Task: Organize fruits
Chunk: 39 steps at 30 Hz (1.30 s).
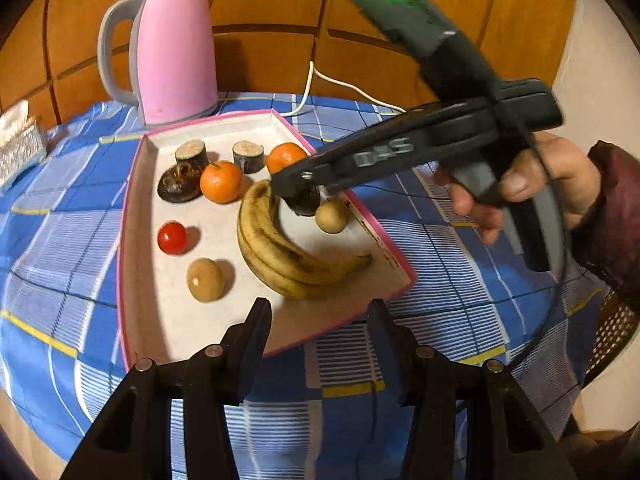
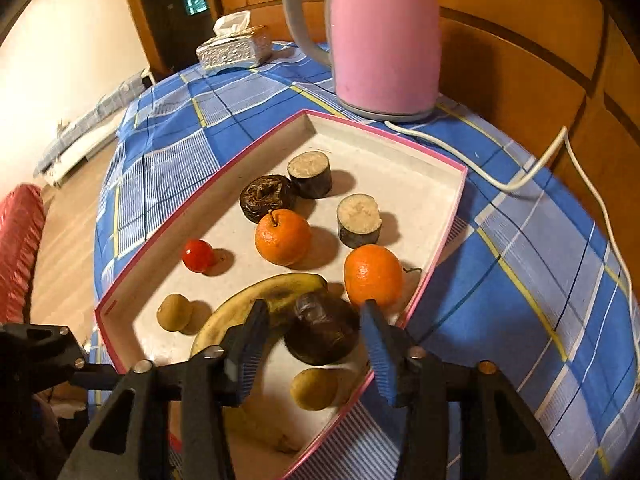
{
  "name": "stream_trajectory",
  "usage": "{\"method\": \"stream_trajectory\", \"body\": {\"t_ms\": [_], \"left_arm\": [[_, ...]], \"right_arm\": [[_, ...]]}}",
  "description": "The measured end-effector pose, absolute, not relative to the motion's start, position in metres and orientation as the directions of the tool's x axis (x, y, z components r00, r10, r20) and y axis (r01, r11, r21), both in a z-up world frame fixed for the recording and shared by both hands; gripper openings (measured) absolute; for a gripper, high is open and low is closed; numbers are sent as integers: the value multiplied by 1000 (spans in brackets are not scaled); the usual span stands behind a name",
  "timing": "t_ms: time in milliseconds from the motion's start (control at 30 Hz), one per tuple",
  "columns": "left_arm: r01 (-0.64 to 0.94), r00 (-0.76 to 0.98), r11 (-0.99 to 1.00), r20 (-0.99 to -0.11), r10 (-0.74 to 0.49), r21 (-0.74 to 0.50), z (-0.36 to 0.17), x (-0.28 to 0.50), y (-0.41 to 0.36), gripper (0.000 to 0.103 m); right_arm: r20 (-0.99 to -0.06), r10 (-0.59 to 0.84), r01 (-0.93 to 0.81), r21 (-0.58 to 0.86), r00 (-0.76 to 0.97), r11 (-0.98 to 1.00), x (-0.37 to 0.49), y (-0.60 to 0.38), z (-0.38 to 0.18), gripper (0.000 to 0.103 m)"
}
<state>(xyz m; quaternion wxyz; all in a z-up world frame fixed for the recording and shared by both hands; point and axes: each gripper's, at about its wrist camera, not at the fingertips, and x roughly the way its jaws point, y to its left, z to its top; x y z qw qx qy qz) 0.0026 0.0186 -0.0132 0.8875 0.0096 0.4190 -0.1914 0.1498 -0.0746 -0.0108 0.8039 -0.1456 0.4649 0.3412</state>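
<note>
The right tongs (image 2: 314,332), spread wide and empty, straddle the dark fruit (image 2: 322,330) in the tray (image 2: 448,220) and need closing, while the left tongs (image 1: 320,312) hang open

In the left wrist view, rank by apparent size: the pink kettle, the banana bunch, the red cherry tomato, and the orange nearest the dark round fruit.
1. Pink electric kettle
2. Spotted yellow banana bunch
3. Round orange with stem
4. Small red cherry tomato

The kettle stands farthest back, so its lead is safe.
</note>
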Motion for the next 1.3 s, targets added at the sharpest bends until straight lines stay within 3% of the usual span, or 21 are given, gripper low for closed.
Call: {"method": "stream_trajectory", "body": {"t_ms": [33, 200, 567, 900, 1300], "left_arm": [[361, 572, 923, -749, -334, -136, -13, 4, 19, 51], [420, 575, 904, -747, -332, -79, -10, 3, 19, 51], [463, 585, 885, -734, -345, -47, -7, -3, 9, 51], [485, 585, 873, -728, -356, -37, -7, -8, -1, 51], [361, 635, 931, -718, -284, -50, -1, -17, -9, 51]], "right_arm": [[-842, 427, -680, 102, 330, 726, 148, -79, -9, 65], [-814, 461, -664, 129, 353, 737, 124, -119, 3, 65], [-867, 333, -544, 87, 371, 835, 93, -207, -22, 65], [-856, 280, -425, 79, 435, 902, 68, -236, -32, 65], [-754, 194, -234, 54, 627, 971, 32, -212, -13, 66]]}}
